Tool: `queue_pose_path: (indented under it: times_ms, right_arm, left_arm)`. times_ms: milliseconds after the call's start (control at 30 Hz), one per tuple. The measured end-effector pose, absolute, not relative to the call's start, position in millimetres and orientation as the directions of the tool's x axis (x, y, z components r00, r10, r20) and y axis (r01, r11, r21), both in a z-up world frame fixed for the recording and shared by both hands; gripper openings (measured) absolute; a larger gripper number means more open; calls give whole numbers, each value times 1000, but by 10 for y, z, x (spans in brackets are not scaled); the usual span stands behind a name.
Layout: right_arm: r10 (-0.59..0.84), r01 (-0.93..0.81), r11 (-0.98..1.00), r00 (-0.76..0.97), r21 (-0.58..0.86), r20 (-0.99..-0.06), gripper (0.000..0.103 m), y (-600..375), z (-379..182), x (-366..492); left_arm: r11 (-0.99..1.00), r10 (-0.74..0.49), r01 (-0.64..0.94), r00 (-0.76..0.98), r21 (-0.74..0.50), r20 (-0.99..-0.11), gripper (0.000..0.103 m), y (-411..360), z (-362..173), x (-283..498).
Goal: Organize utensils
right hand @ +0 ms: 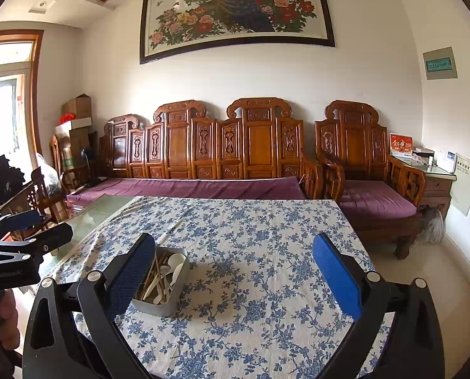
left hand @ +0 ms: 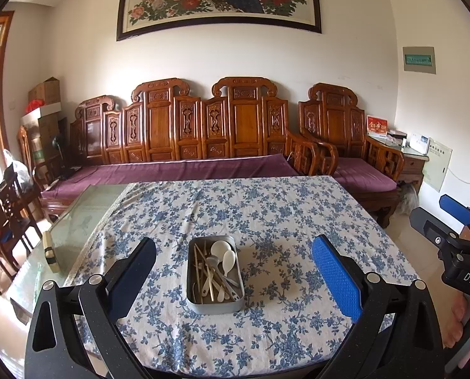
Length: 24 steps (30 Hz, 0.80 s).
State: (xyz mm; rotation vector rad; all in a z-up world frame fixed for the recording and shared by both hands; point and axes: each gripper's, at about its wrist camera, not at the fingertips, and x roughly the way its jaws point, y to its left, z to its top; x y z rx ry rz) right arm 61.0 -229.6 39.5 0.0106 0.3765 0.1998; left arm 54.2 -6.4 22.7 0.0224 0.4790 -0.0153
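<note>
Grippers hover over the blue-flowered tablecloth (left hand: 266, 208): left gripper (left hand: 234, 279) spread wide, right gripper (right hand: 234, 279) likewise wide, both empty. Rectangular grey metal tin (left hand: 215, 306) holds white plastic spoons (left hand: 223, 254) and wooden chopsticks (left hand: 198, 263), jumbled.

The black left gripper with blue pads (left hand: 234, 271) and its matching right gripper (right hand: 234, 271) hover level, side by side, jaws spread wide, empty.

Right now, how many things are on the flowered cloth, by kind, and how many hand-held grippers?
Metal tray with mixed utensils: 1
White spoons clearly showing in it: 2
Left hand-held gripper: 1
Right hand-held gripper: 1
Total: 5; chopsticks too tangled to count.
</note>
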Motion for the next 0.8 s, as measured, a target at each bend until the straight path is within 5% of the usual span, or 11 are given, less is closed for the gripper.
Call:
queue_pose_path:
  times_ms: [800]
  right_arm:
    - [195,-191,980,909,48,-367,100,-2282,349,608]
  left_arm:
    - [1000,-14,25,889,17,-459,95,-77,238,535]
